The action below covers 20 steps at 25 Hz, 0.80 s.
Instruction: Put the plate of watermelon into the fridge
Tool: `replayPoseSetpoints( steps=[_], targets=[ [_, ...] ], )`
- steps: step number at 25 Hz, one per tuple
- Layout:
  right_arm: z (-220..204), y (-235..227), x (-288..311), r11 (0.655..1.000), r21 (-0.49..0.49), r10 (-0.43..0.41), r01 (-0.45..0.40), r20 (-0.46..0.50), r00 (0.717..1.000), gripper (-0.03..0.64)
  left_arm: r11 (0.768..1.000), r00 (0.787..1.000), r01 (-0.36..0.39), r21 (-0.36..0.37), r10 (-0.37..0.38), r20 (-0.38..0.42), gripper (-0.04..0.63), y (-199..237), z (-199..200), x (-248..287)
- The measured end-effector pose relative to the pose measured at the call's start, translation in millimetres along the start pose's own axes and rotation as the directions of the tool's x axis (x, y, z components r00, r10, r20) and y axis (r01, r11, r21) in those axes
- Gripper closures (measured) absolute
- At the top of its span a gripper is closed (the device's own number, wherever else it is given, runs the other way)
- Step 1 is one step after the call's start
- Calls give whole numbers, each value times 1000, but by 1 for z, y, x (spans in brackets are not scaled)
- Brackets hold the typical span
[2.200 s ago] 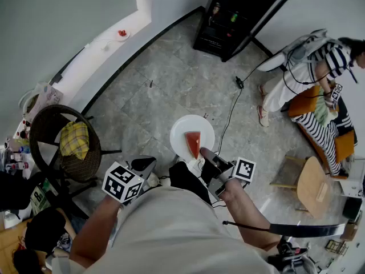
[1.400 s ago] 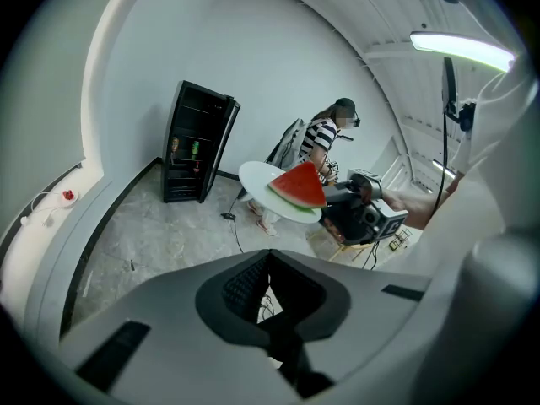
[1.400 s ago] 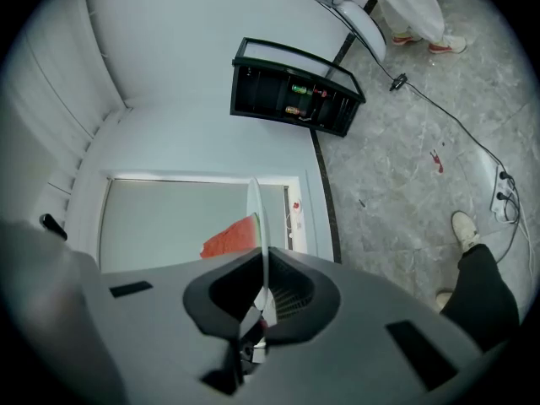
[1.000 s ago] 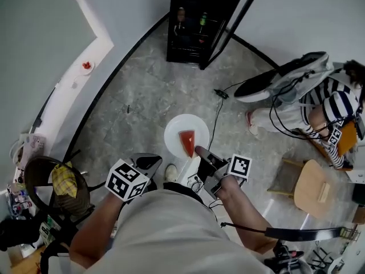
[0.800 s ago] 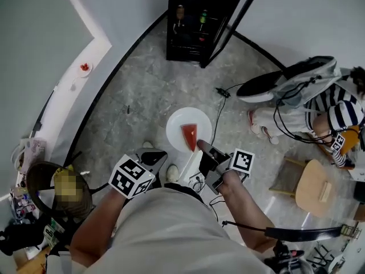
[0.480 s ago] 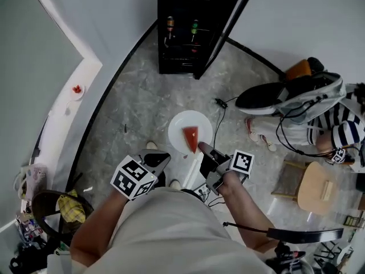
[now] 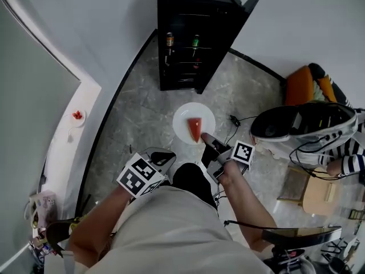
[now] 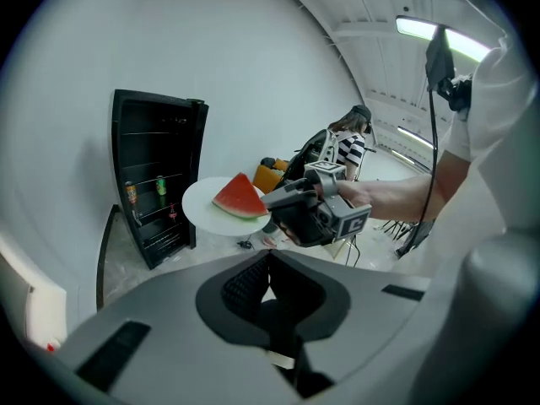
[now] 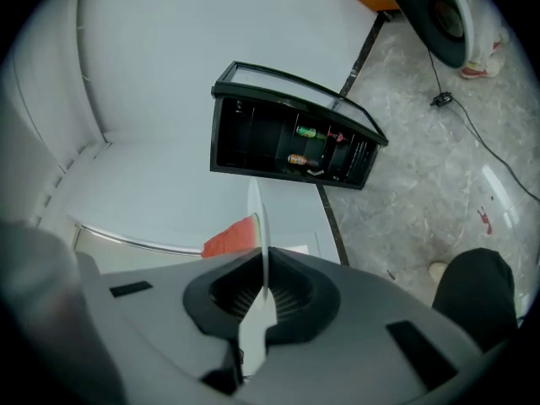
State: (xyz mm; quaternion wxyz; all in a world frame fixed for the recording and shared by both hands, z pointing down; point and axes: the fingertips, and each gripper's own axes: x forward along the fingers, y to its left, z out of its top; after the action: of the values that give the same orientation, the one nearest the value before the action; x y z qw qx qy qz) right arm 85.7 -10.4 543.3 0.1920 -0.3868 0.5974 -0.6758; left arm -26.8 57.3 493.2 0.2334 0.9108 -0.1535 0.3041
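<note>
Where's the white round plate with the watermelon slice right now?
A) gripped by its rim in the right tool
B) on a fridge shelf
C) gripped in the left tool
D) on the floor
A: the right gripper view shows the white round plate, red watermelon slice on it, with its rim pinched between the jaws of the right tool; the left tool holds nothing.

Grey stone floor (image 7: pixel 137 119), white wall (image 7: pixel 85 16), orange armchair (image 7: pixel 302 84), wooden stool (image 7: pixel 313 192)
</note>
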Motion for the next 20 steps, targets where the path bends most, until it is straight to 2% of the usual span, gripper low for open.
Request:
replayPoseSetpoints(
  steps=[8, 14, 20],
  targets=[
    [119, -8, 89, 1000, 29, -3, 2, 4, 1000, 597, 1000, 999, -24, -12, 24, -29, 583, 79, 63, 56],
    [157, 22, 142, 1000, 11, -30, 30, 21, 999, 597, 999, 999, -38, -20, 38, -9, 583, 120, 107, 37],
    [235, 16, 206, 999, 29, -47, 46, 19, 999, 597, 999, 999, -38, -30, 37, -21, 583, 165, 171, 73]
  ],
)
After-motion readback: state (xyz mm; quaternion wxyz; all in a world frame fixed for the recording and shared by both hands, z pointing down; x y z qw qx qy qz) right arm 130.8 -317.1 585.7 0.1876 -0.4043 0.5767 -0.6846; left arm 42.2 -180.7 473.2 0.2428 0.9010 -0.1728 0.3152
